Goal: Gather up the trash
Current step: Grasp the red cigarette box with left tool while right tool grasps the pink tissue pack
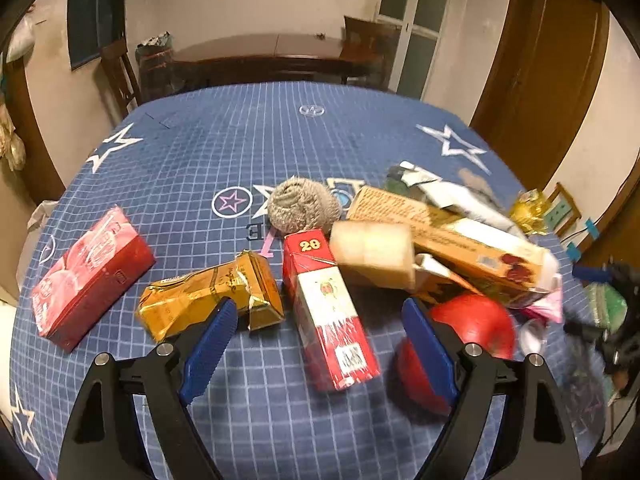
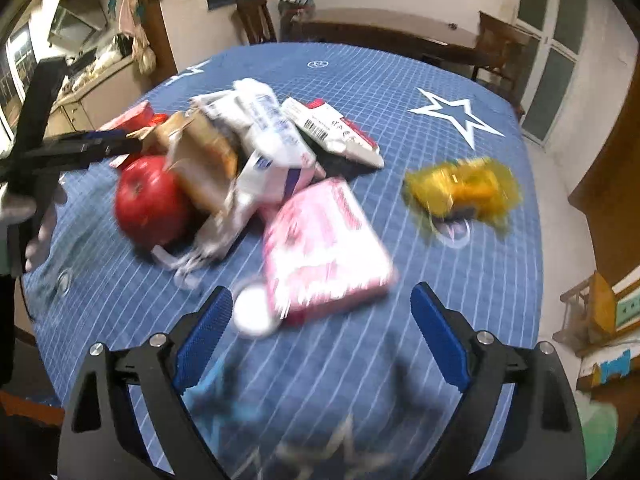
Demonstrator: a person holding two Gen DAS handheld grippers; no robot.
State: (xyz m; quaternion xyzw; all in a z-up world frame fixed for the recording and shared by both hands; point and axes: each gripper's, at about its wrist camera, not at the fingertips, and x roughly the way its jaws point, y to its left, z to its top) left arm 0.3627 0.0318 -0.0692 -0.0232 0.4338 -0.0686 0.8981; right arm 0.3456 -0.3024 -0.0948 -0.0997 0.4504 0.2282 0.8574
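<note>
On the blue gridded bench [image 1: 248,128] trash is seen heaped: a red-and-white carton [image 1: 328,308] near centre, a gold foil pack [image 1: 208,296] to its left, a red apple [image 1: 472,324] to its right. Left hand-held gripper [image 1: 320,316] is held wide open above the carton, gripping nothing. Right hand-held gripper [image 2: 322,304] is likewise open and empty, near a pink packet [image 2: 324,248].

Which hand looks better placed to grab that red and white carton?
Probably the left. The left gripper is open with the red and white carton between its fingers; the right gripper faces a pink box.
</note>
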